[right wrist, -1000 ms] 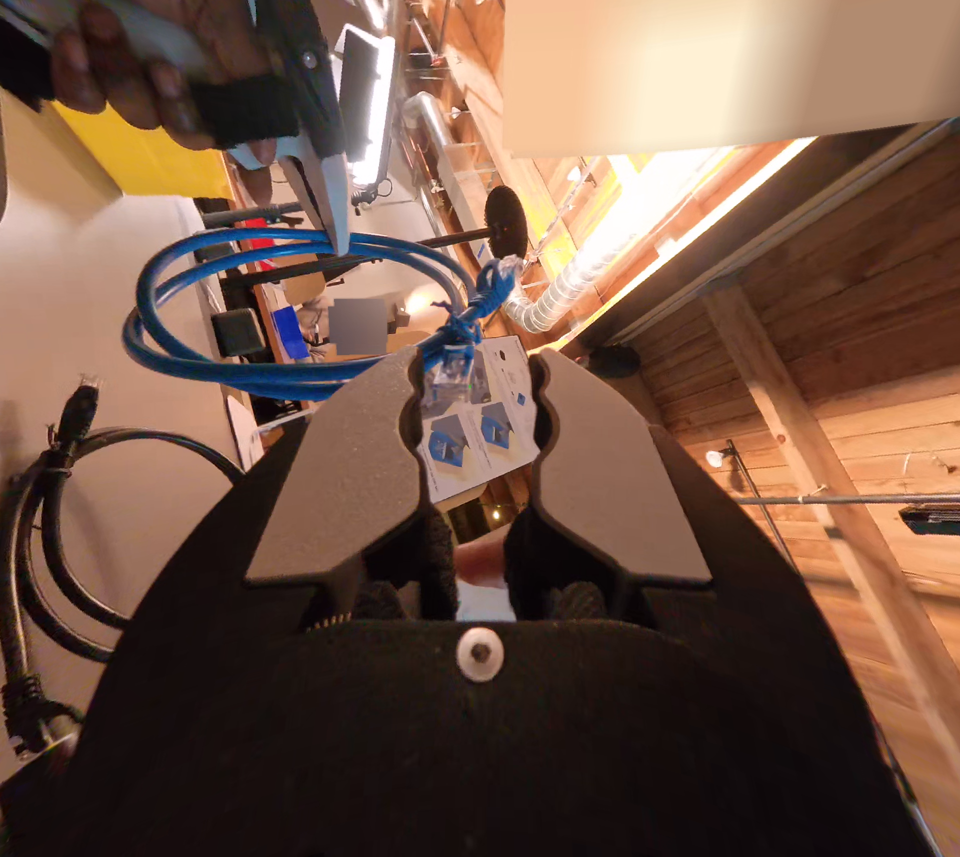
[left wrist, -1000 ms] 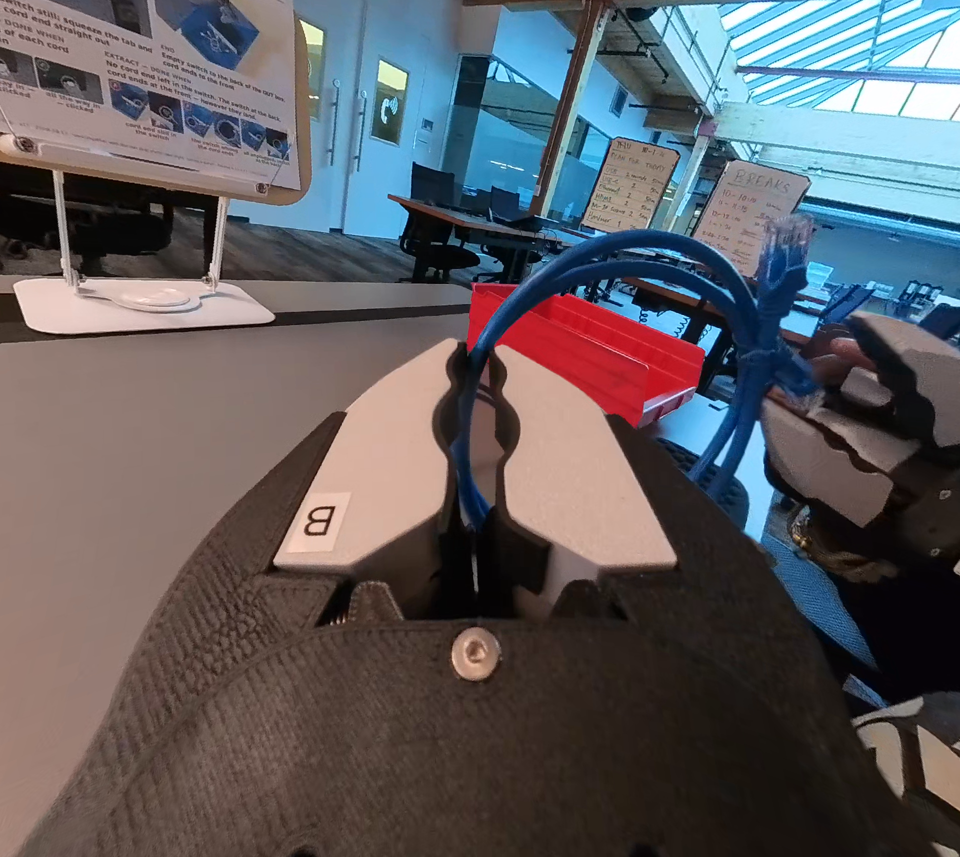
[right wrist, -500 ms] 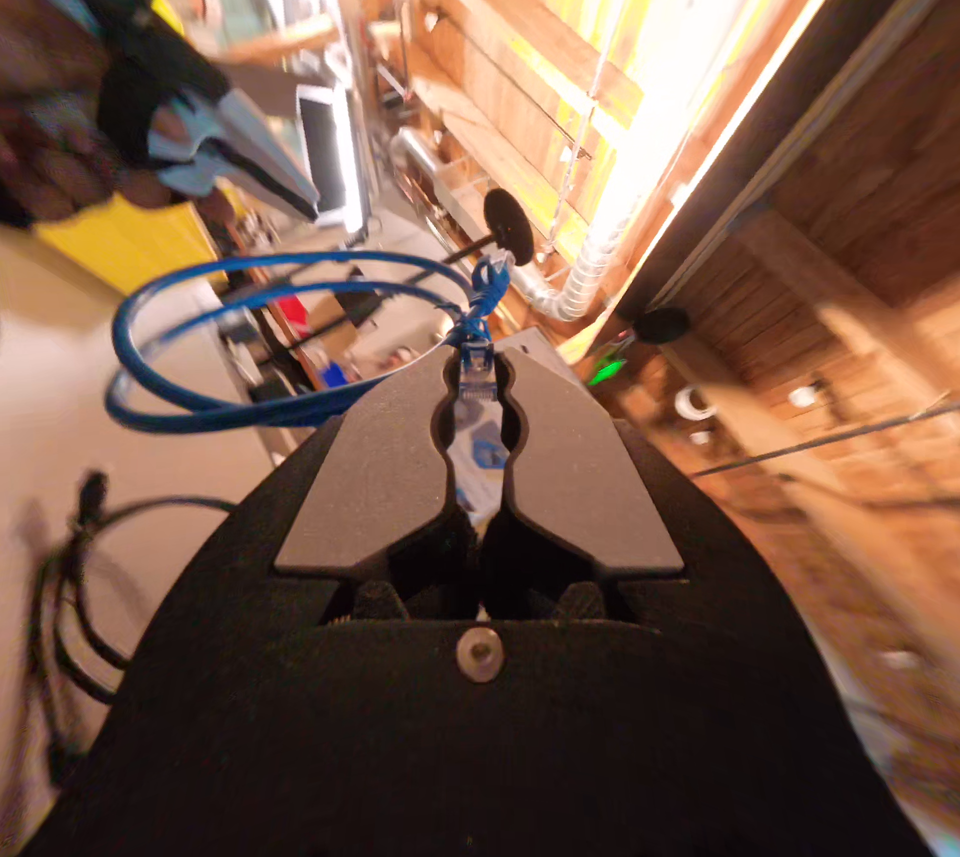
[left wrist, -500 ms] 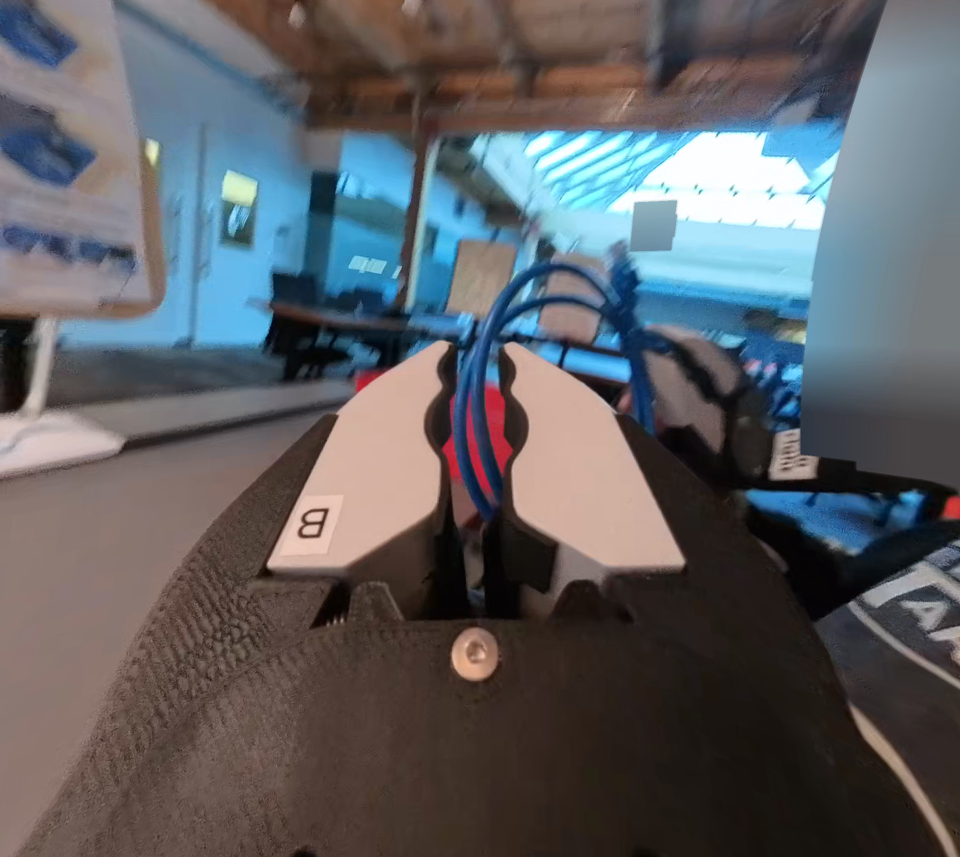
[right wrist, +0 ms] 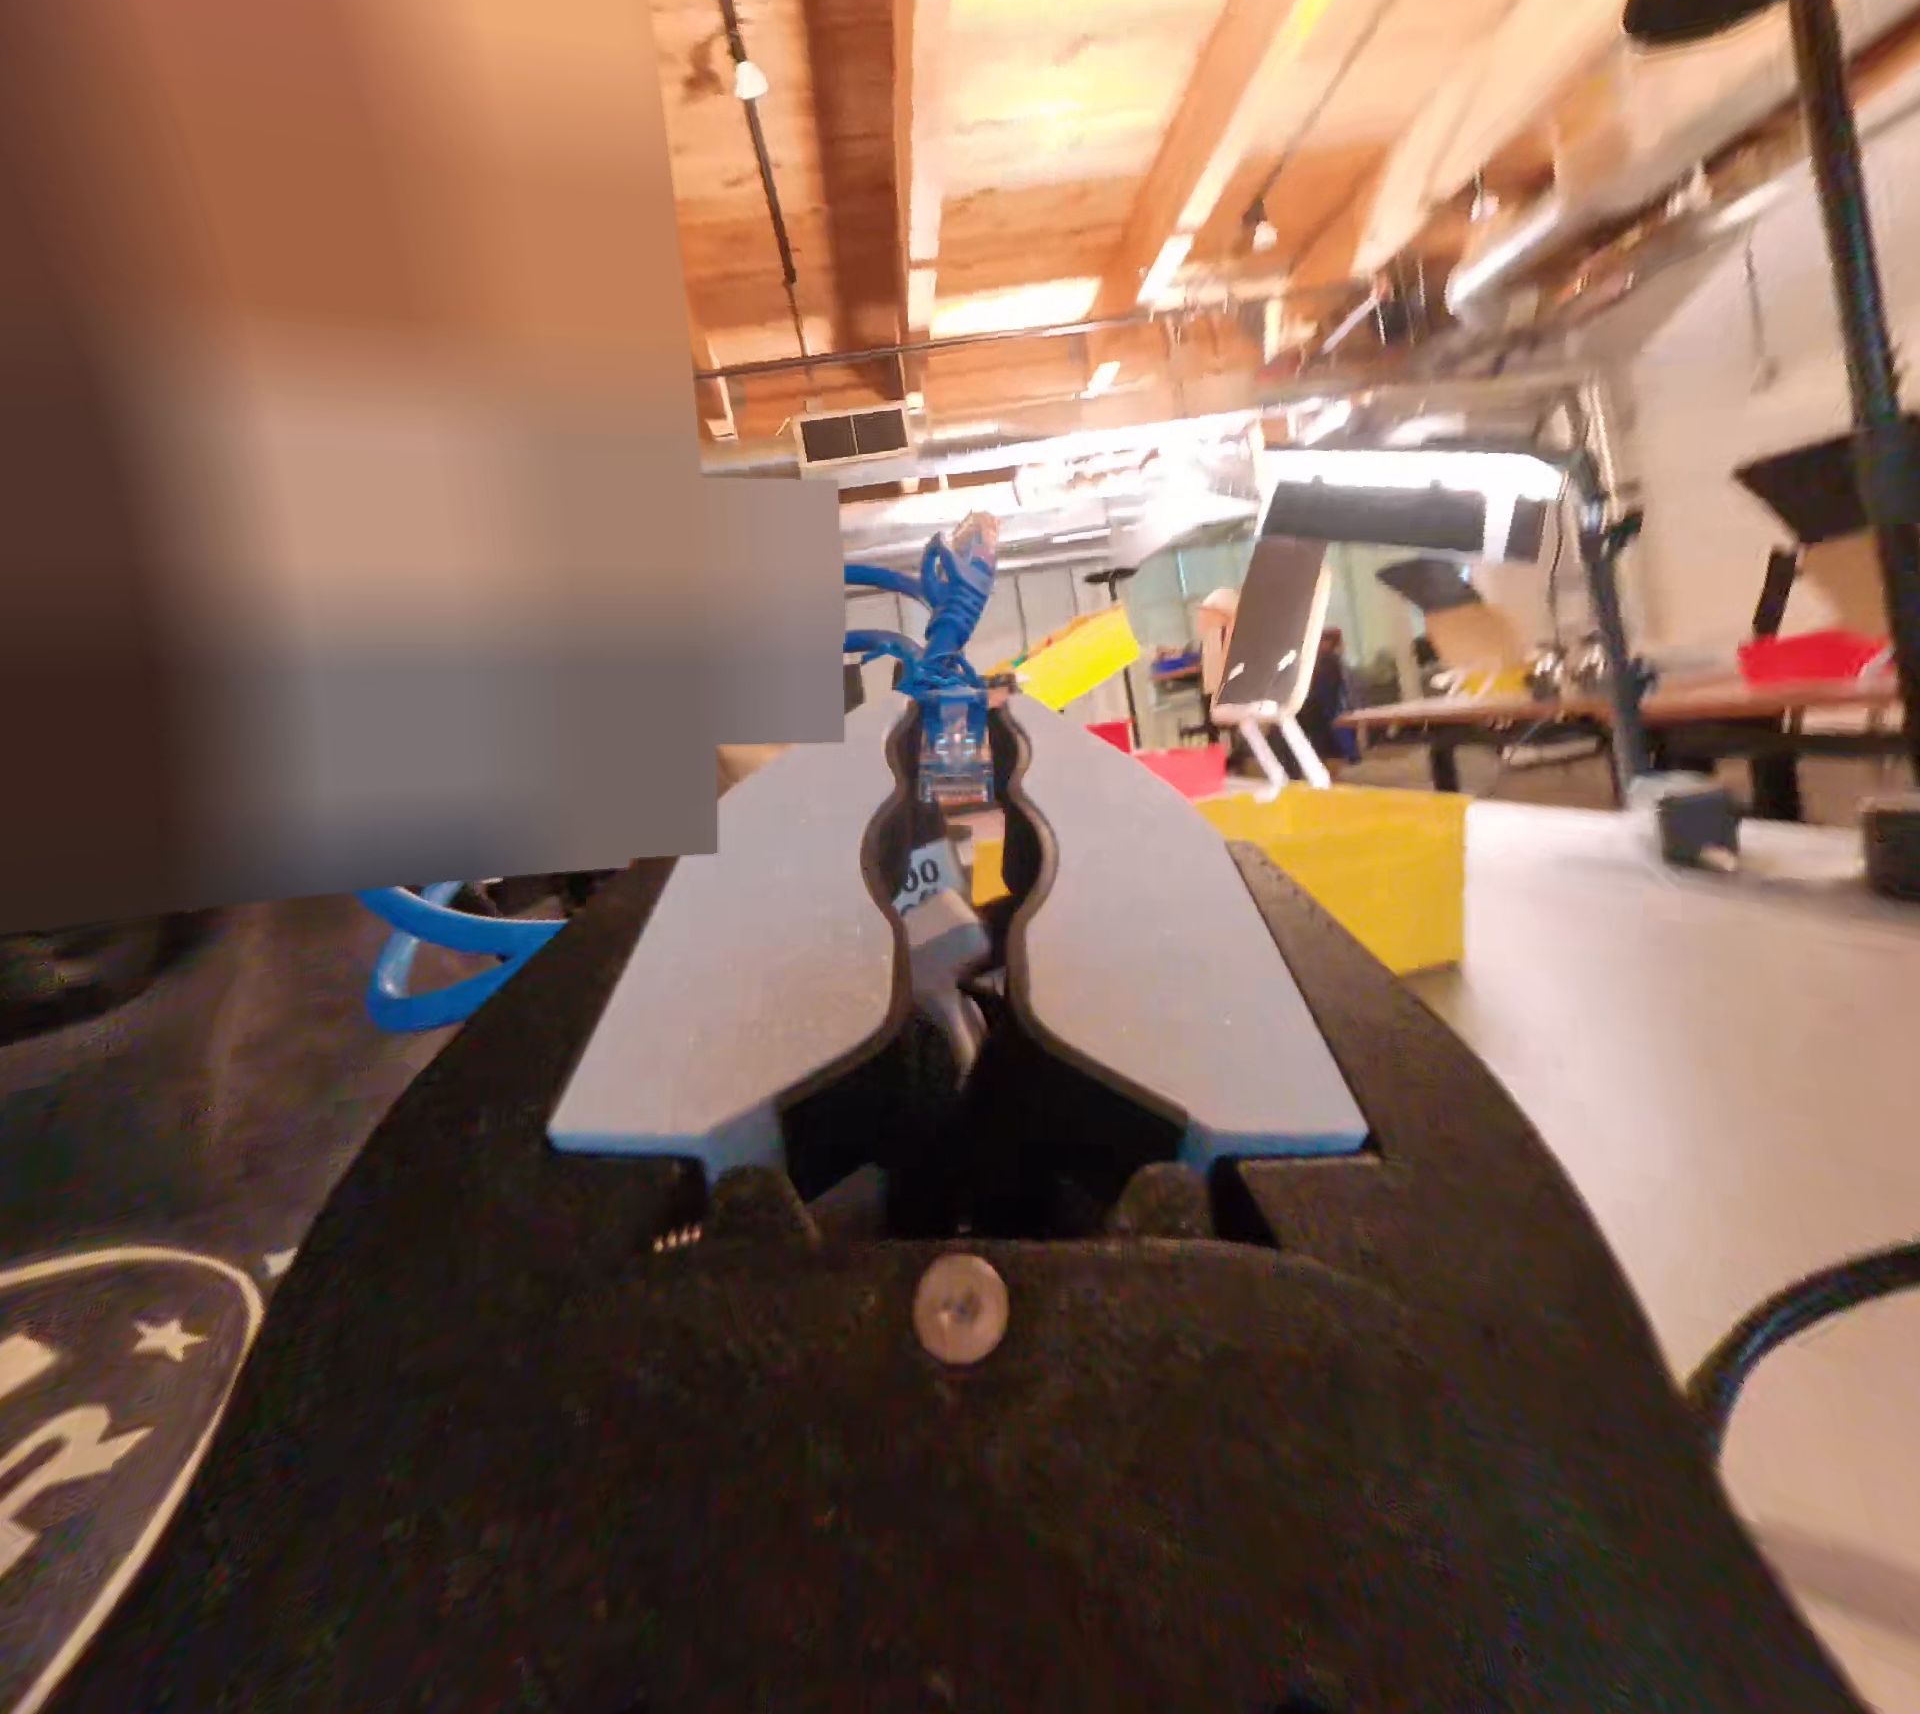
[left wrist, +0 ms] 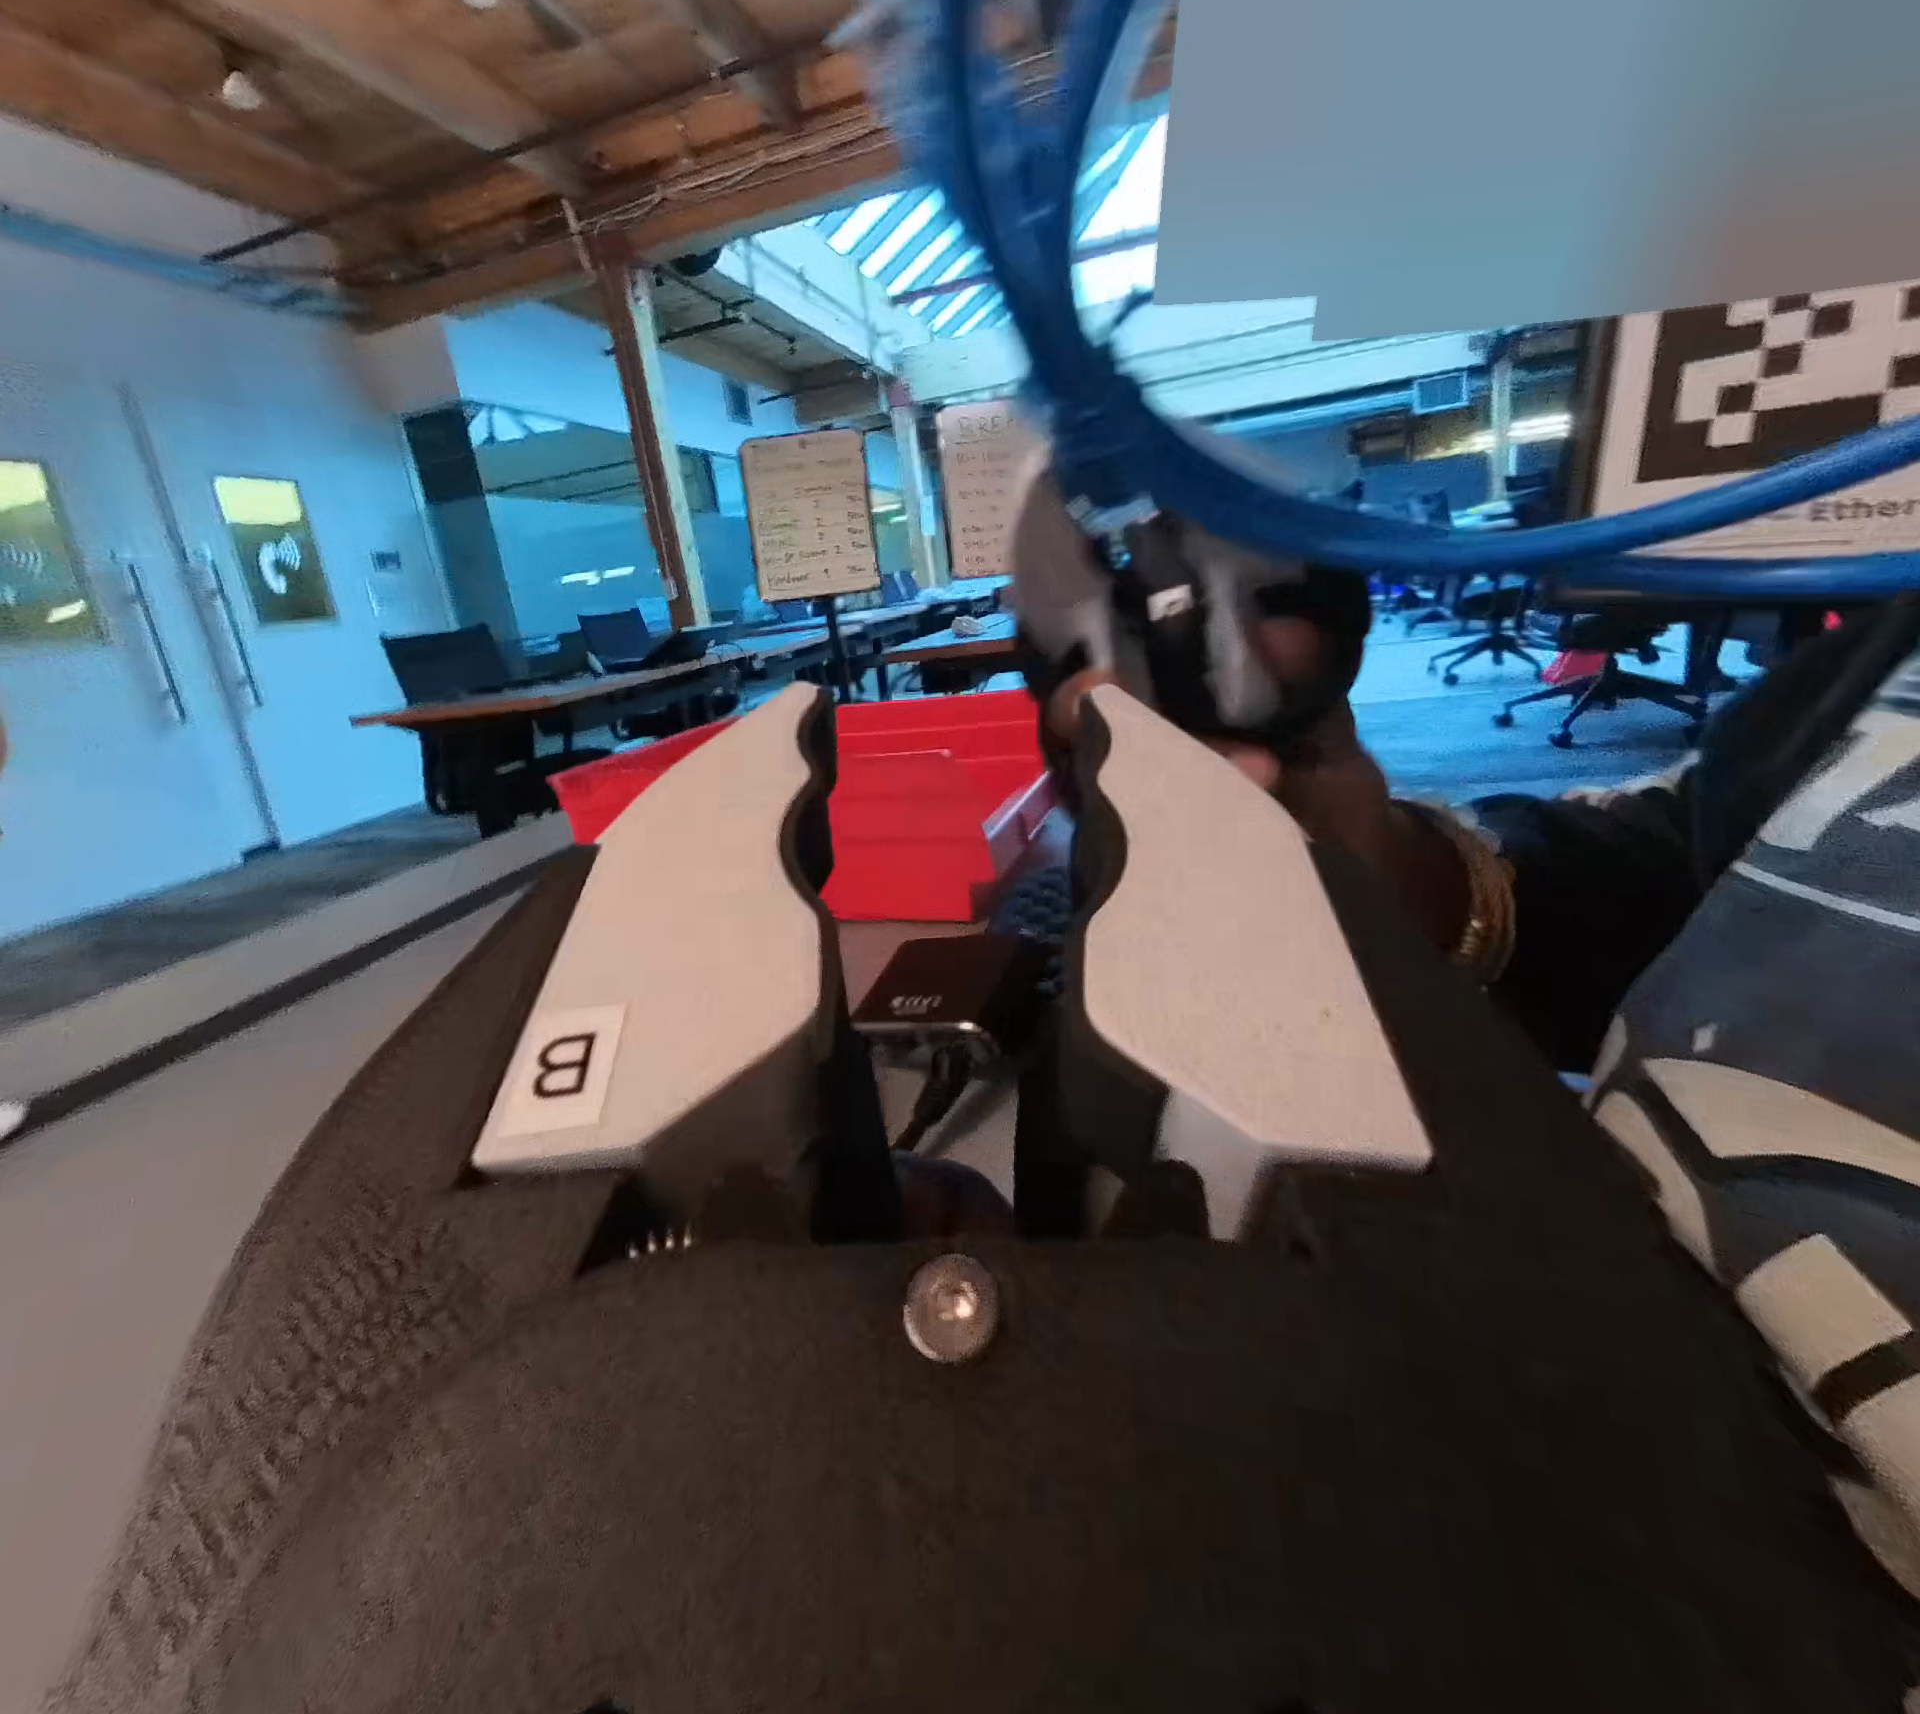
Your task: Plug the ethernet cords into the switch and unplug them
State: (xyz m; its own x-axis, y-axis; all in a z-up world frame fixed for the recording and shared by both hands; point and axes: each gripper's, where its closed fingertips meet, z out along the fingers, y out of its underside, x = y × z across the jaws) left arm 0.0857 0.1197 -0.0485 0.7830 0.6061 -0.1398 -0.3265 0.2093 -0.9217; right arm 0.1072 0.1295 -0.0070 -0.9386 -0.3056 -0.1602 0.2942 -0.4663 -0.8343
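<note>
A blue ethernet cord bundled in loops hangs in the air above my left gripper, which is open and empty. In the left wrist view my right gripper holds the cord just beyond my left fingertips. In the right wrist view my right gripper is shut on the cord's clear plug, which points back toward the camera. The cord's other plug sticks up behind it and a loop hangs to the left. A small black device lies on the table between my left jaws.
A red bin stands past my left gripper on the grey table. A yellow bin stands right of my right gripper. A black cable curves at the lower right. The person's patterned sleeve is close on the right. My right fingertips sit around 5 cm from my left ones.
My left gripper has opened and let go of the blue cord. My right gripper has shut on the cord's plug and now carries it. Both views have swung round.
</note>
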